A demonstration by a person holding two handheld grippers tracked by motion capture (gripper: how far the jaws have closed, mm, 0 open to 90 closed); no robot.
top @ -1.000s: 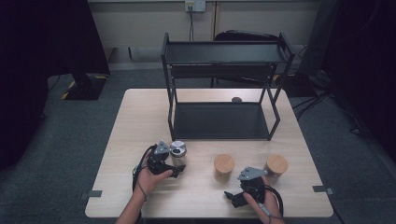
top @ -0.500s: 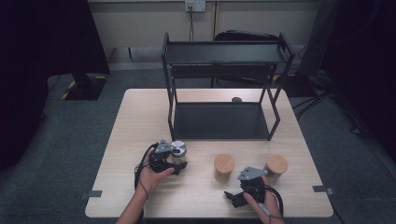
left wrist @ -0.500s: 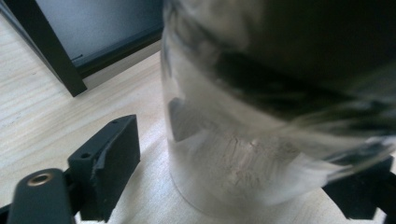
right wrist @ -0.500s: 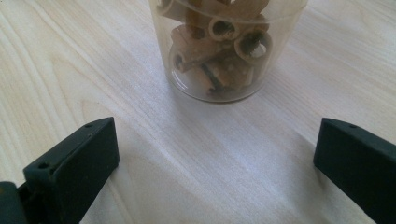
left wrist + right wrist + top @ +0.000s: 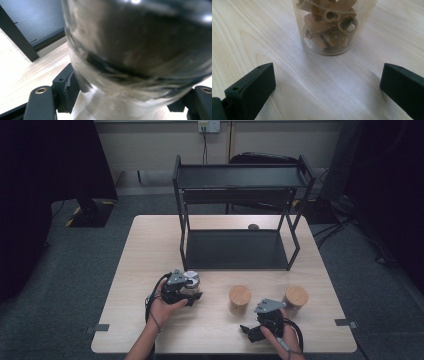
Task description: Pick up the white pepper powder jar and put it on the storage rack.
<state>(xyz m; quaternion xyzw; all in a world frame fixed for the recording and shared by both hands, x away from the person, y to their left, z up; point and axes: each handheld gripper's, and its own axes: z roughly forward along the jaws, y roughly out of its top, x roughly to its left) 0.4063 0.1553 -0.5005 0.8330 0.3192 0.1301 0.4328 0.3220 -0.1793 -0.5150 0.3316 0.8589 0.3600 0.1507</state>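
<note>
A: Right tool (image 5: 250,330), near worktop edge?
B: Jaws wide, nothing between; a clear plastic jar of brown curled sticks (image 5: 334,25) stands just ahead.
A: Left tool (image 5: 192,292)?
B: Jaws just closed, clamped on the clear glass jar with the silver lid (image 5: 190,280), standing on the pale wooden worktop (image 5: 150,245).
A: Beyond?
B: Black metal two-tier rack (image 5: 240,180).

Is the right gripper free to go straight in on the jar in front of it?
Probably yes. The right gripper has its jaws wide open, the clear jar stands just ahead of them, and only bare table lies between.
</note>
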